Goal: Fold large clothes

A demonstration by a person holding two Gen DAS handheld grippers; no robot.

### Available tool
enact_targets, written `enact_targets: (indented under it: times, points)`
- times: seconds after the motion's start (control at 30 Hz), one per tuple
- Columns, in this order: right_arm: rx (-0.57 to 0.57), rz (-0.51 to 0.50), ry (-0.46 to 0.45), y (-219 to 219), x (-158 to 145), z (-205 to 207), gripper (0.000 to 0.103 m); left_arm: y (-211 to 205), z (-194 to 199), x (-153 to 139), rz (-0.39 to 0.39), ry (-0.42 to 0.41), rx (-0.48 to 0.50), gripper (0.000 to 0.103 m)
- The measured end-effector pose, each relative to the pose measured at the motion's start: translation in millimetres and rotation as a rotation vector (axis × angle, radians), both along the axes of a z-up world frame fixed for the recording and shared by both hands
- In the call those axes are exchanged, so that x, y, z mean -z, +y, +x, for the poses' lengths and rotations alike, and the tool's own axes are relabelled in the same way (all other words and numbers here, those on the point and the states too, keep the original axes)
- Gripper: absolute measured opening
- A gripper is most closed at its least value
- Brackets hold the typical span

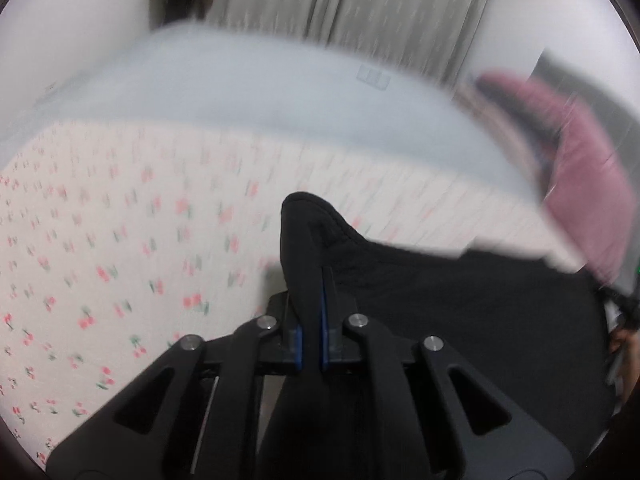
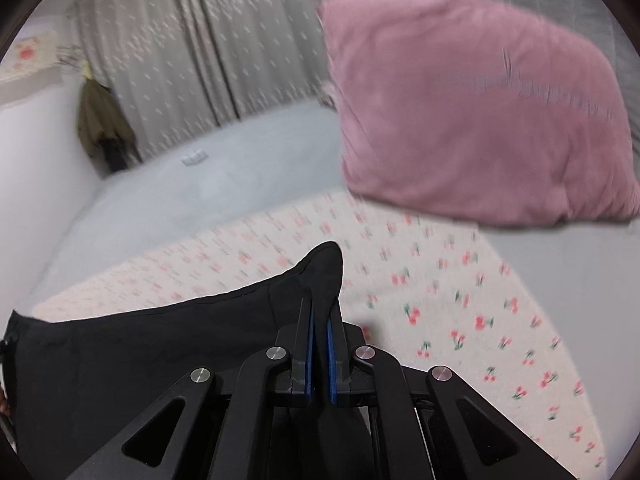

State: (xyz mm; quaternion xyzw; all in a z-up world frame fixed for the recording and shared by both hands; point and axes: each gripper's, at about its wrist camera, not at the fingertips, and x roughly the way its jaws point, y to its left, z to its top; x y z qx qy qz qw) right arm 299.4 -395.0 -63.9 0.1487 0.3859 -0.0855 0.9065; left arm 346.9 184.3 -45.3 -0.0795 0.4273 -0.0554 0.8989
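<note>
1. The left tool is clamped on a corner of the black garment; a peak of cloth stands up between its blue-padded fingers.
2. The right tool is likewise closed on another corner of the same black garment, with a point of fabric rising past its fingers.
3. The cloth hangs slack between the two tools. Its edge runs as a shallow curve in the right wrist view, above the cherry-print bedsheet.
4. Judgement: this looks like the carry stage of a fold, both corners held and lifted over the bed. How much of the garment is already folded cannot be told, because most of it lies under the tools and out of sight.
5. The next move probably calls for keeping both corners level and equally spaced, bringing them down onto the matching edge, and only then letting go. Uneven height would skew the fold.
6. The surface is a bed with the cherry-print bedsheet, and a pale blue blanket lies farther along it.
7. A pink cushion sits at the head, near the right tool's side, with something grey behind it.
8. Behind the bed hang patterned grey curtains, and an olive garment hangs by the white wall. Both views are motion-blurred.
</note>
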Motion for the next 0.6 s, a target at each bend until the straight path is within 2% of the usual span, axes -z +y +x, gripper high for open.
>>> enact_targets:
  times: [0.07, 0.1, 0.17, 0.23, 0.27, 0.3, 0.33, 0.4, 0.43, 0.47, 0.5, 0.6]
  points:
    - [0.014, 0.003, 0.087, 0, 28, 8, 0.007, -3, 6, 25, 0.049, 0.076, -0.03, 0.014]
    - [0.018, 0.0, 0.115, 1, 36, 10, 0.008, -2, 5, 24, 0.049, 0.072, -0.037, 0.017]
    - [0.023, -0.033, 0.143, 4, 37, 9, 0.016, -4, 2, 12, 0.119, 0.059, -0.073, 0.024]
    - [0.042, -0.132, 0.147, 14, 24, 7, 0.02, -10, -7, -5, 0.186, 0.028, -0.086, 0.031]
    - [0.045, -0.164, 0.144, 20, 16, 5, 0.024, -15, -13, -17, 0.194, 0.005, -0.074, 0.036]
    - [0.041, -0.178, 0.131, 26, 8, 2, 0.026, -18, -15, -25, 0.193, -0.006, -0.068, 0.05]
    - [0.031, -0.183, 0.096, 36, -2, -2, 0.031, -22, -20, -35, 0.179, -0.029, -0.06, 0.059]
    - [0.015, -0.195, 0.042, 59, -20, -10, 0.049, -38, -31, -52, 0.134, -0.075, -0.029, 0.063]
    - [0.003, -0.196, 0.011, 73, -26, -12, 0.068, -48, -34, -57, 0.117, -0.081, -0.005, 0.068]
    - [-0.036, -0.186, -0.033, 97, -33, -14, 0.076, -59, -35, -60, 0.105, -0.082, 0.021, 0.072]
    - [-0.084, -0.169, -0.044, 113, -35, -11, 0.077, -72, -36, -61, 0.095, -0.081, 0.054, 0.077]
    - [-0.261, -0.069, -0.008, 171, -28, -1, 0.077, -100, -30, -43, 0.122, -0.047, 0.117, 0.078]
